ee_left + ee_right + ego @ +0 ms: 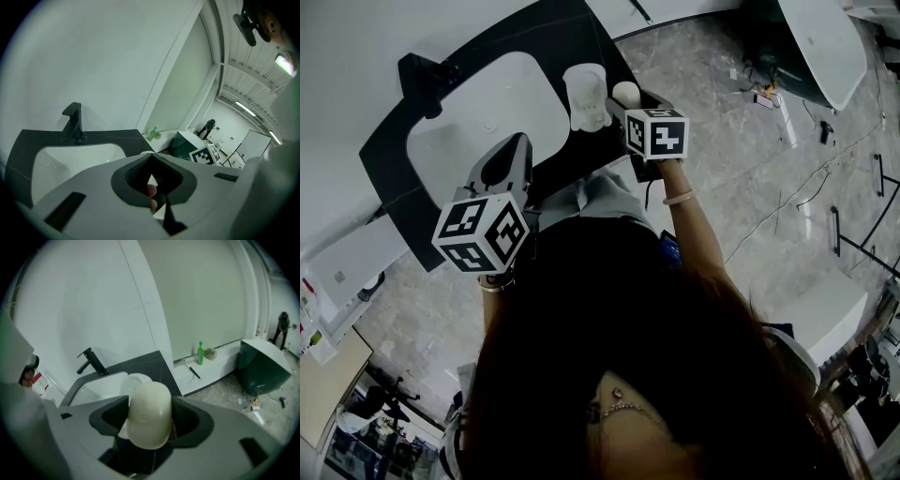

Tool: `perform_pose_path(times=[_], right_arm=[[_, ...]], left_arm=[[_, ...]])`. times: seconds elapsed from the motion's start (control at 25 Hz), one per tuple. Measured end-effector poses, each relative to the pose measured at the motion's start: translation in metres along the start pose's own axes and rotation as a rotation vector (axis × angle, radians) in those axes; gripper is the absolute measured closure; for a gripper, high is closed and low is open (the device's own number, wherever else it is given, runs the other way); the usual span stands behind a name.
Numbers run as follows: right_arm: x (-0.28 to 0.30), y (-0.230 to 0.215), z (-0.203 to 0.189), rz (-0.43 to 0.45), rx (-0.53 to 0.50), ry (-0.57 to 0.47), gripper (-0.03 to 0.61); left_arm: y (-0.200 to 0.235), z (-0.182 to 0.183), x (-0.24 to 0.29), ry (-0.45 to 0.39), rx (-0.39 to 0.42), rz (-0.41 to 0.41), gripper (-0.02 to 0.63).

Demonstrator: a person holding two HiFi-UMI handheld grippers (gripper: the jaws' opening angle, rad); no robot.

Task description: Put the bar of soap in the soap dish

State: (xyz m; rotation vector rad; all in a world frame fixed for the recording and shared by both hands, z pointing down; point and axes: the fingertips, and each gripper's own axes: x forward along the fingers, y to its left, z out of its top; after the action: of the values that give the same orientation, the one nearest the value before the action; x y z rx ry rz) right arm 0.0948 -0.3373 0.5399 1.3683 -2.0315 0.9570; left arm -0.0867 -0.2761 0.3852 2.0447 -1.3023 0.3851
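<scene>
A pale, rounded bar of soap (pixel 149 414) stands between the jaws of my right gripper (pixel 150 418), which is shut on it. In the head view the bar of soap (pixel 626 92) is just right of the white soap dish (pixel 584 96) on the dark counter (pixel 609 56). From the right gripper view the soap dish (pixel 135 379) shows just behind the bar. My left gripper (pixel 510 155) hangs over the front rim of the white sink basin (pixel 459 131), its jaws (pixel 152 180) shut with nothing held.
A black faucet (pixel 427 73) stands at the basin's far side against the white wall. Right of the counter is a marble floor with cables (pixel 787 187), a green bottle (pixel 200 353) on a low ledge and a dark green unit (pixel 262 364).
</scene>
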Motion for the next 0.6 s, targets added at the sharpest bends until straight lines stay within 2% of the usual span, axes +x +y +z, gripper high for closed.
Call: perform_pose_path(times=[0.24, 0.44, 0.6], right_arm=[[0.014, 0.038, 0.037, 0.051, -0.037, -0.109, 0.285], [0.032, 0.057, 0.044, 0.056, -0.080, -0.134, 0.285], [0.042, 0.062, 0.046, 0.028, -0.126, -0.167, 0.284]], left_arm=[[0.013, -0.001, -0.012, -0.022, -0.021, 0.037, 0.617], [0.024, -0.001, -0.020, -0.034, -0.040, 0.072, 0.617], [0.030, -0.003, -0.025, -0.043, -0.050, 0.094, 0.617]])
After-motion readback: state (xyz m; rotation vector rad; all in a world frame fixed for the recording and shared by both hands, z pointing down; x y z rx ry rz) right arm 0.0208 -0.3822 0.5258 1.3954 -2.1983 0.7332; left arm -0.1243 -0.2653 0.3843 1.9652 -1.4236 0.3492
